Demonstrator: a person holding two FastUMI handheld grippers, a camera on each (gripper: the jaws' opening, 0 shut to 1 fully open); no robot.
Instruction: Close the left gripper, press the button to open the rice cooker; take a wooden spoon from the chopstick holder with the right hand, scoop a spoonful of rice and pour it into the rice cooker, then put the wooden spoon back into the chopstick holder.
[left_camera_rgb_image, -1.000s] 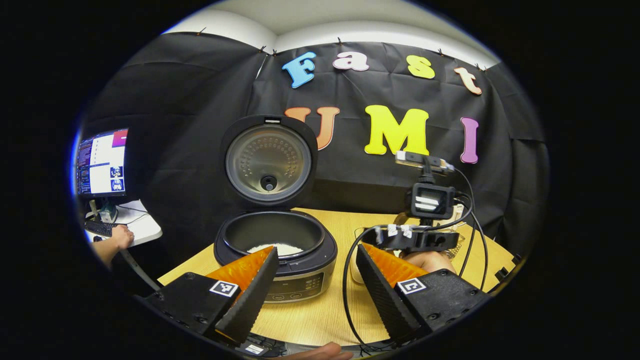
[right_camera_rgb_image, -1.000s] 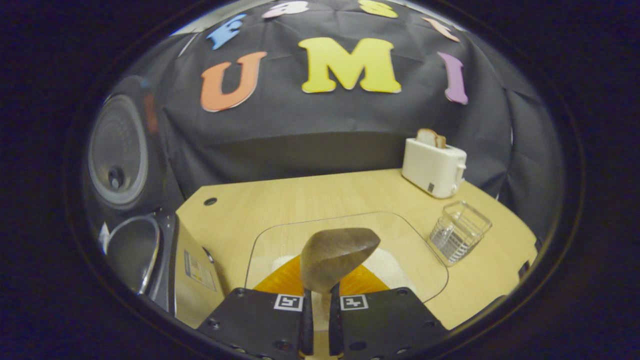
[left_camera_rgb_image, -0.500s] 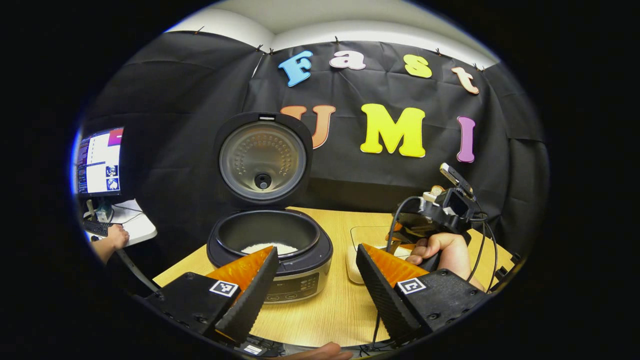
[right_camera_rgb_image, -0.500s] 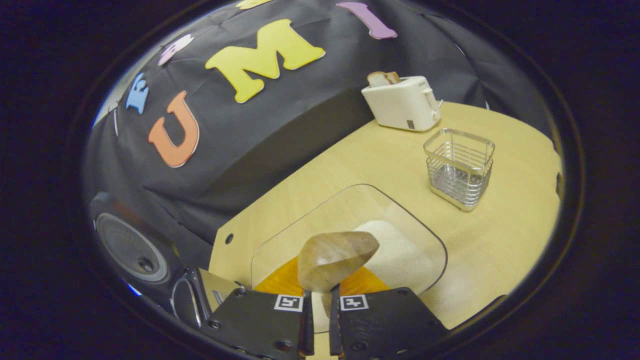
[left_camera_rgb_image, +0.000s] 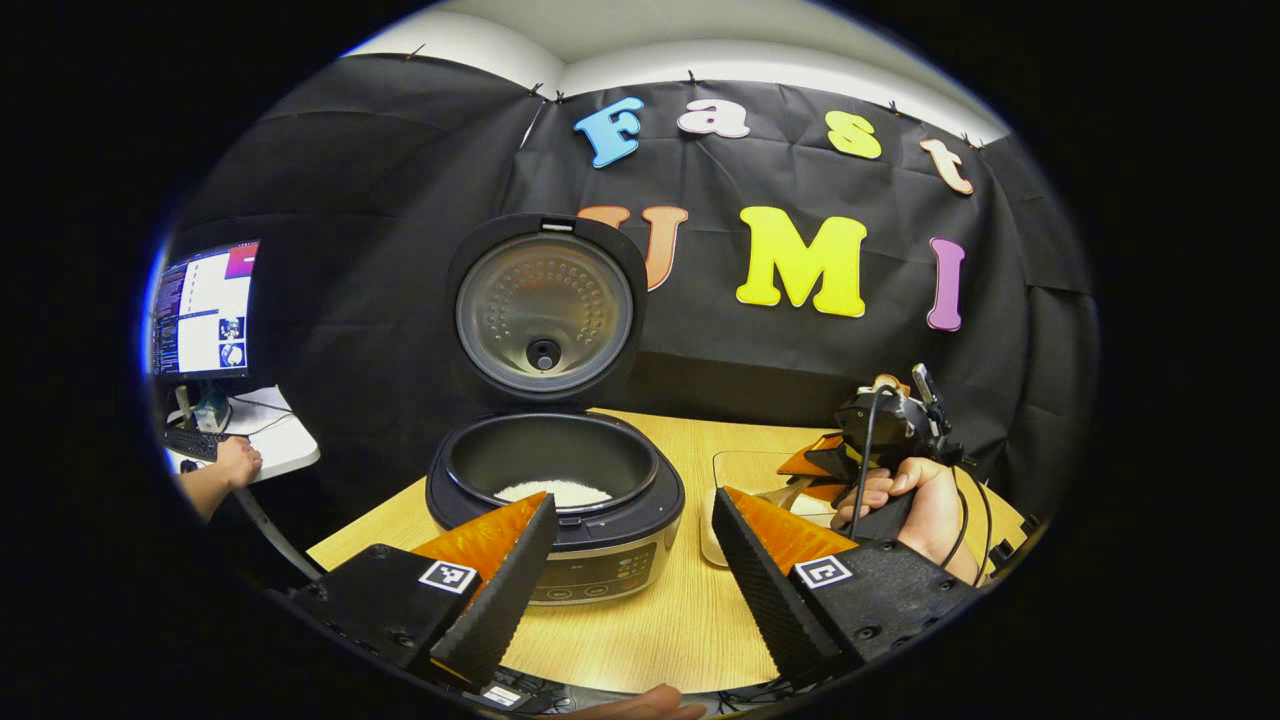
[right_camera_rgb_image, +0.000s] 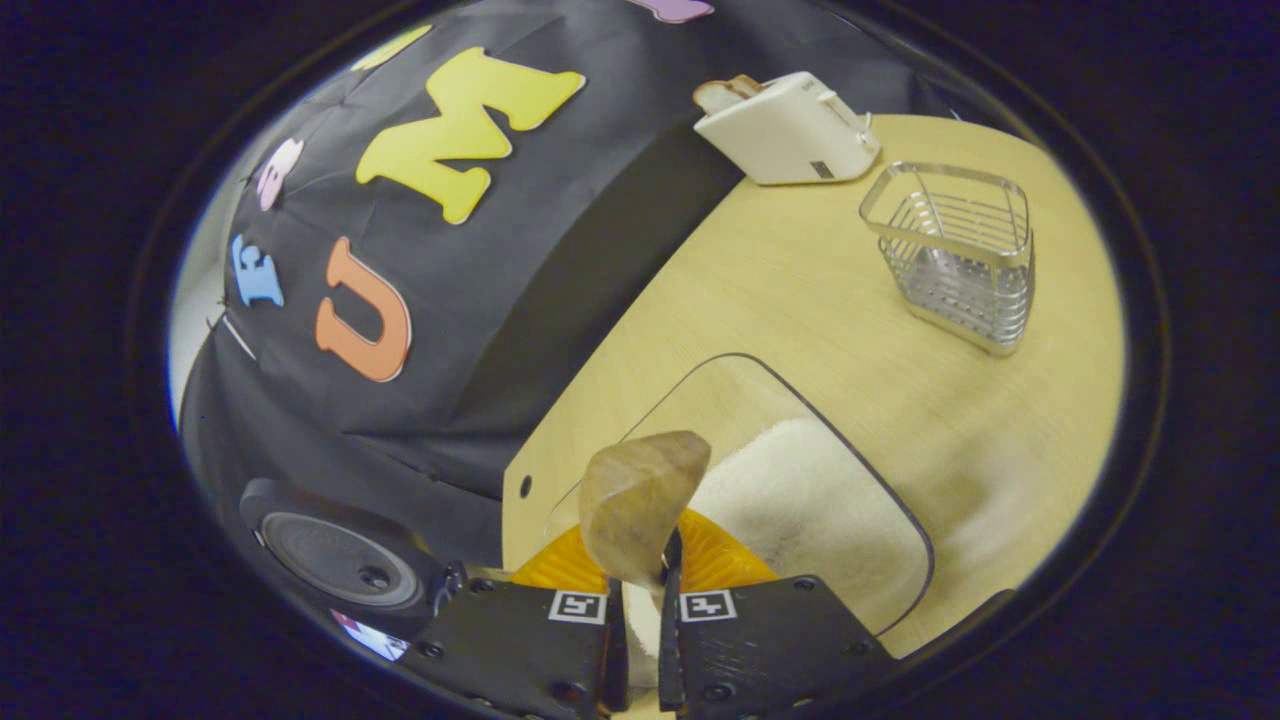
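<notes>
**Spoon bowl over the rice, handle along the jaws**

Right gripper (right_camera_rgb_image: 640, 610) pinches the wooden spoon (right_camera_rgb_image: 640, 500) by its handle, long axis running forward along the fingers, bowl rolled on edge just above the rice (right_camera_rgb_image: 800, 500) in the clear tray (right_camera_rgb_image: 905, 520). Rice cooker (left_camera_rgb_image: 555, 480) stands open, well to the left (some rice already inside). Left gripper (left_camera_rgb_image: 630, 560) hovers with jaws spread, holding nothing. Chopstick holder (right_camera_rgb_image: 955, 255) sits beyond the tray.

My left gripper view looks level across the table (left_camera_rgb_image: 690, 610) toward the far wall, the open rice cooker (left_camera_rgb_image: 556, 490) near and centred. My right gripper view is tilted, looking down close over the rice tray (right_camera_rgb_image: 800, 500). Both share tray and cooker lid (right_camera_rgb_image: 340, 560).
</notes>
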